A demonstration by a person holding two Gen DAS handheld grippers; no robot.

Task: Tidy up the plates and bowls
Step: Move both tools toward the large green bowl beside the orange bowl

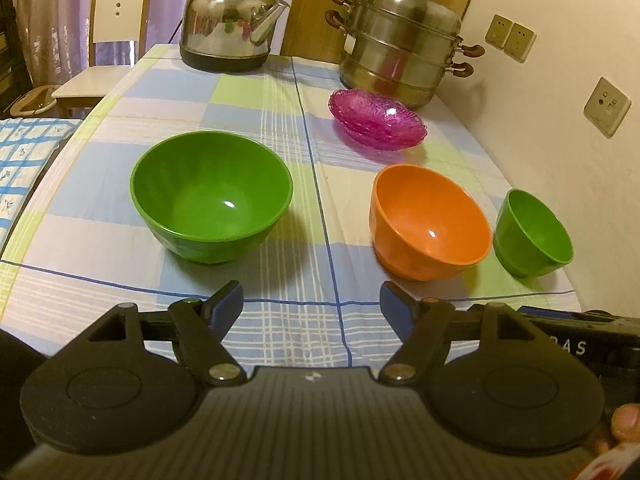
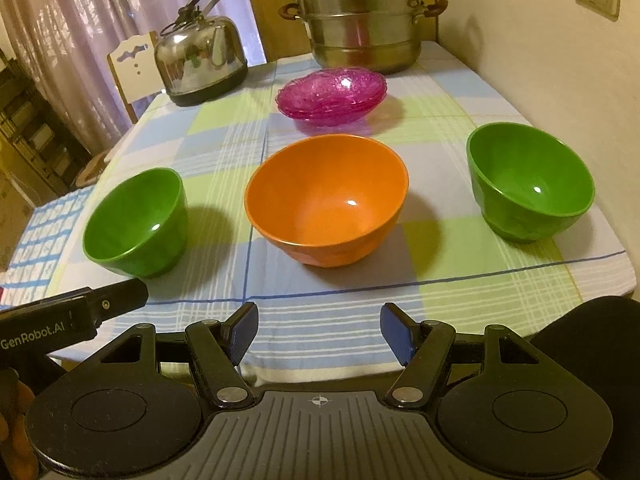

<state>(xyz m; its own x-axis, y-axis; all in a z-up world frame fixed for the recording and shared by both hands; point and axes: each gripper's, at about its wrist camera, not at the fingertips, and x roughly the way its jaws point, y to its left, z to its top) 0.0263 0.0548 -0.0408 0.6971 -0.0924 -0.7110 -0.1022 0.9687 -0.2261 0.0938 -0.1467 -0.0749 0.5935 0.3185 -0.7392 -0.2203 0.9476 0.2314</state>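
Observation:
Three bowls stand upright in a row on the checked tablecloth point(image 1: 240, 92): a green bowl point(image 1: 211, 196) on the left, an orange bowl point(image 1: 430, 220) in the middle and a second green bowl point(image 1: 532, 232) on the right. A stack of pink glass plates point(image 1: 378, 122) lies behind the orange bowl. My left gripper point(image 1: 312, 304) hovers open near the table's front edge, between the left green bowl and the orange bowl, holding nothing. In the right wrist view the orange bowl point(image 2: 326, 198) sits straight ahead of my open, empty right gripper point(image 2: 318, 326), with green bowls point(image 2: 136, 222) point(image 2: 528, 180) either side and the pink plates point(image 2: 332, 94) beyond.
A steel kettle point(image 1: 232, 28) and a stacked steel steamer pot point(image 1: 404, 48) stand at the table's far end. A white chair point(image 1: 108, 40) is at the far left. A wall with sockets point(image 1: 606, 106) runs along the table's right side.

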